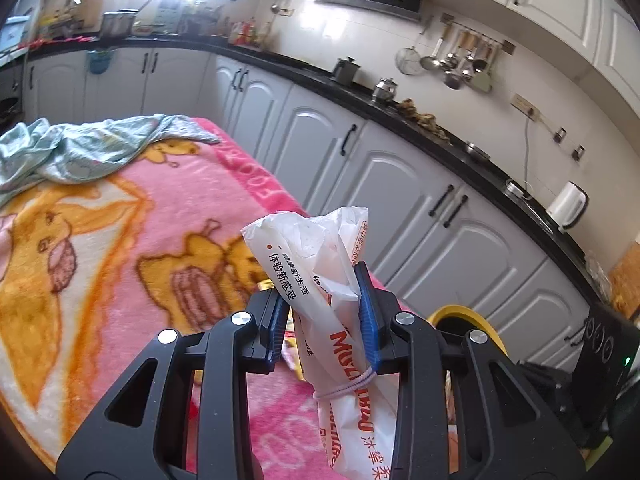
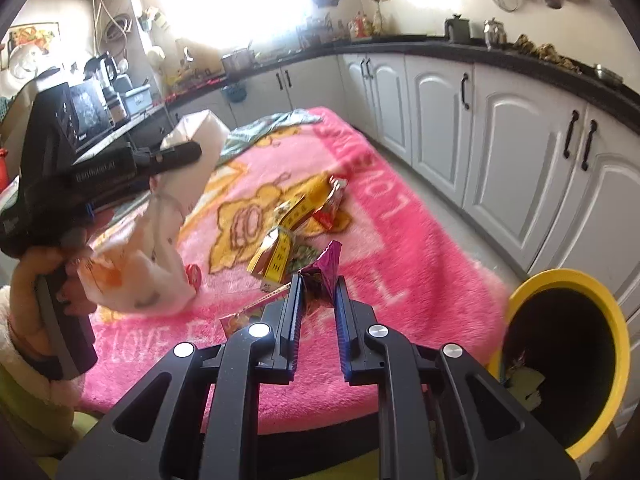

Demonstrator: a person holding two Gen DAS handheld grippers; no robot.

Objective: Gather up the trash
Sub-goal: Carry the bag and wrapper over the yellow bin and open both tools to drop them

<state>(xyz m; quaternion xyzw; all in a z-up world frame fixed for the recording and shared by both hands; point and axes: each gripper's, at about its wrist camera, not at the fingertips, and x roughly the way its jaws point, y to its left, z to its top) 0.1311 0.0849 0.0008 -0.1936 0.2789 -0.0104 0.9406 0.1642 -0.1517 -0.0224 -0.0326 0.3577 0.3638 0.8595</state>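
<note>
2 sets of tongs are loaded: the left tongs (image 1: 326,312) clench a white plastic bag (image 1: 320,264) above the pink blanket (image 2: 420,248), the right tongs (image 2: 316,300) pinch a purple wrapper (image 2: 326,266) left of the yellow bin (image 2: 576,280). Releasing short of the bin's rim would drop either beside it; more wrappers (image 2: 304,216) lie on the blanket beyond.

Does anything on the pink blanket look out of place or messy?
Yes. Crumpled snack wrappers lie scattered mid-blanket, and a teal cloth is bunched at its far end. The yellow bin stands beside it, with some scraps already inside.
</note>
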